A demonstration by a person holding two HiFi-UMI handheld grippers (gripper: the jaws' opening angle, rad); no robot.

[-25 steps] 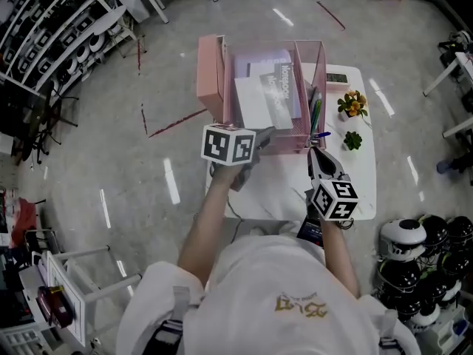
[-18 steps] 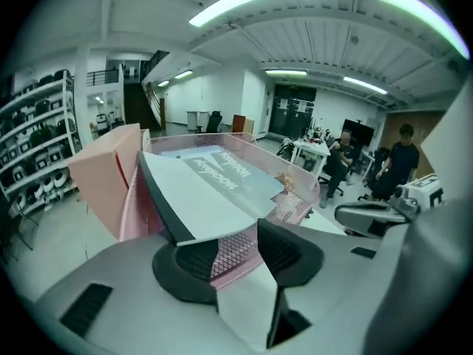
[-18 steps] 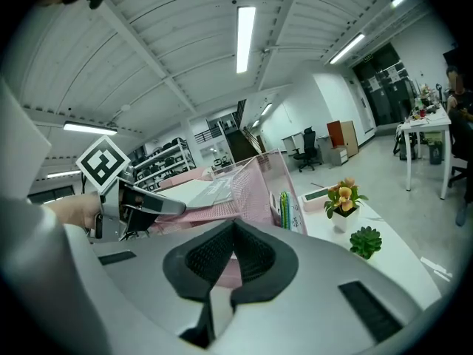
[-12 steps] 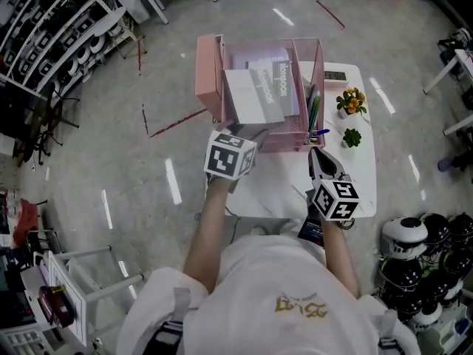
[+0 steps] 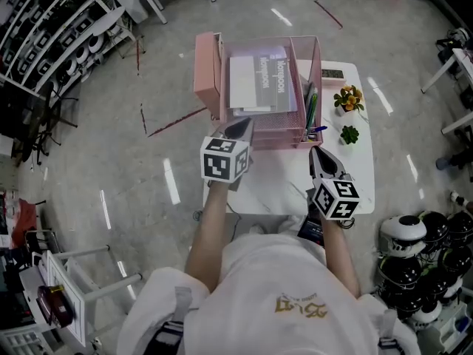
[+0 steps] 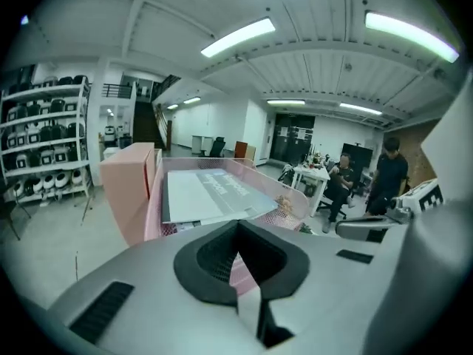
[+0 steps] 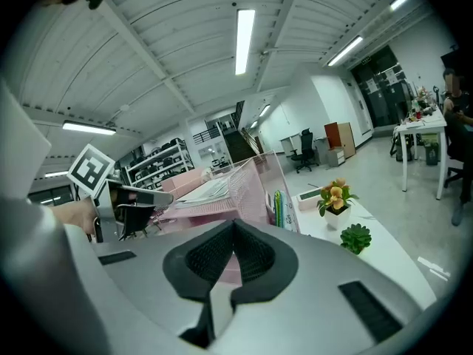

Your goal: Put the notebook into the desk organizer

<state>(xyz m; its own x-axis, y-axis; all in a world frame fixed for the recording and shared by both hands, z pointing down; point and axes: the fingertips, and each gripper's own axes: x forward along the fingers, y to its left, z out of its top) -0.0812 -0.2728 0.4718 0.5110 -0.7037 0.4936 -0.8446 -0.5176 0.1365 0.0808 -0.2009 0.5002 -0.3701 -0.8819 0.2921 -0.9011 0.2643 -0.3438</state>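
Observation:
The grey notebook point(image 5: 255, 83) lies flat in the top tray of the pink mesh desk organizer point(image 5: 222, 80), on top of other papers. In the left gripper view the notebook point(image 6: 207, 194) rests inside the organizer's pink rim point(image 6: 157, 202), apart from my jaws. My left gripper point(image 5: 240, 128) hovers just in front of the tray's near edge, shut with nothing between its pads. My right gripper point(image 5: 318, 155) is shut and empty over the white table point(image 5: 281, 191), right of the organizer. From the right gripper view the organizer point(image 7: 222, 191) stands ahead, beyond my right gripper point(image 7: 235, 231).
Pens point(image 5: 311, 109) stand in the organizer's right side compartment. A potted flower point(image 5: 349, 98), a small green plant point(image 5: 349, 134) and a white device point(image 5: 336, 74) sit on the table's right part. Helmets point(image 5: 421, 250) crowd the floor at right. People sit far behind the table.
The notebook, held tilted over the tray by my left gripper, now lies flat in it. The left gripper let go, drew back a little and shut. The right gripper stayed put.

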